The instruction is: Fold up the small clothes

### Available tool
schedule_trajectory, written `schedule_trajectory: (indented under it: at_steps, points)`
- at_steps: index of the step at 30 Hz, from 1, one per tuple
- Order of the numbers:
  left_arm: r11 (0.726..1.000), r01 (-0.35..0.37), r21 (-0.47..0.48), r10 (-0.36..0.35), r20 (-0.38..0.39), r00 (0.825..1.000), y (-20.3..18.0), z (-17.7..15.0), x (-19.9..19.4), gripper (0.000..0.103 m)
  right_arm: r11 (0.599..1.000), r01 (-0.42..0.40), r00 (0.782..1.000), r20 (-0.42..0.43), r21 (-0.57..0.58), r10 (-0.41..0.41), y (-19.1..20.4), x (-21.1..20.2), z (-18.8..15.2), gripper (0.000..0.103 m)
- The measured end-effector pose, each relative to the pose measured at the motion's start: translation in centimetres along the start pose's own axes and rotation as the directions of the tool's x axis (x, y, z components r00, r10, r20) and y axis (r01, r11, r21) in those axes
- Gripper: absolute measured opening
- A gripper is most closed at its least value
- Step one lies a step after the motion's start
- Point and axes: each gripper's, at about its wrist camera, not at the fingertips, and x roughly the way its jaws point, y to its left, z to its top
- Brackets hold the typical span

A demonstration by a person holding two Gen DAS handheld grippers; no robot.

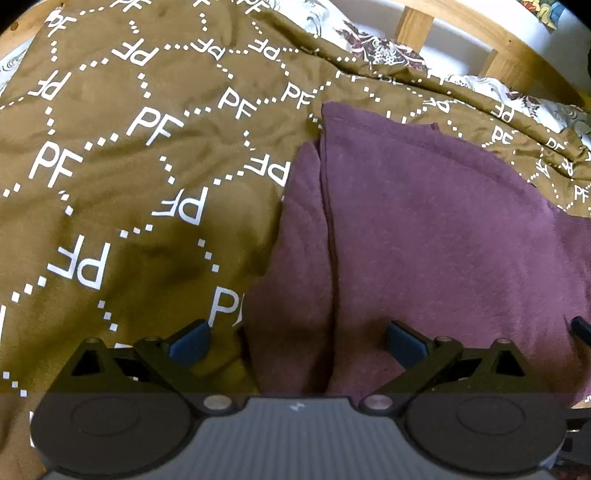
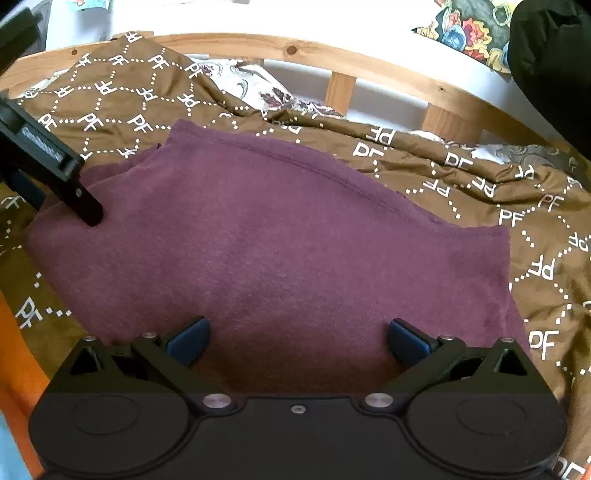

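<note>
A folded purple garment (image 1: 424,229) lies on a brown bedspread printed with white "PF" letters (image 1: 110,166). It fills the middle of the right wrist view (image 2: 280,236). My left gripper (image 1: 297,345) is open and empty over the garment's left folded edge, where two layers overlap. My right gripper (image 2: 297,341) is open and empty over the garment's near edge. The left gripper shows as a black bar at the left of the right wrist view (image 2: 48,162), its tip on the garment's left part.
A wooden bed rail (image 2: 332,55) curves along the far side. A floral white sheet (image 2: 255,86) shows under the bedspread (image 2: 535,258). A colourful cushion (image 2: 469,29) and a dark object (image 2: 554,55) sit at the far right.
</note>
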Motion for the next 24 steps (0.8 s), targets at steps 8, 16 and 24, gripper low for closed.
schedule_trajectory:
  at_steps: [8,16,24]
  points:
    - [1.000,-0.001,-0.001,0.001,-0.001,1.000,0.1,0.1,0.4,0.102,1.000,0.021,0.999,0.032,0.012,-0.022,-0.4,-0.5,0.2,0.102]
    - [0.999,0.044,-0.013,-0.044,0.023,0.999,0.4,-0.2,-0.5,0.062,1.000,0.015,1.000,0.011,0.006,-0.015,-0.4,-0.2,0.0,0.102]
    - [0.993,0.113,-0.018,-0.111,0.108,0.988,-0.6,-0.8,-3.1,0.014,1.000,0.006,1.000,0.016,-0.007,-0.006,-0.6,-0.6,0.2,0.102]
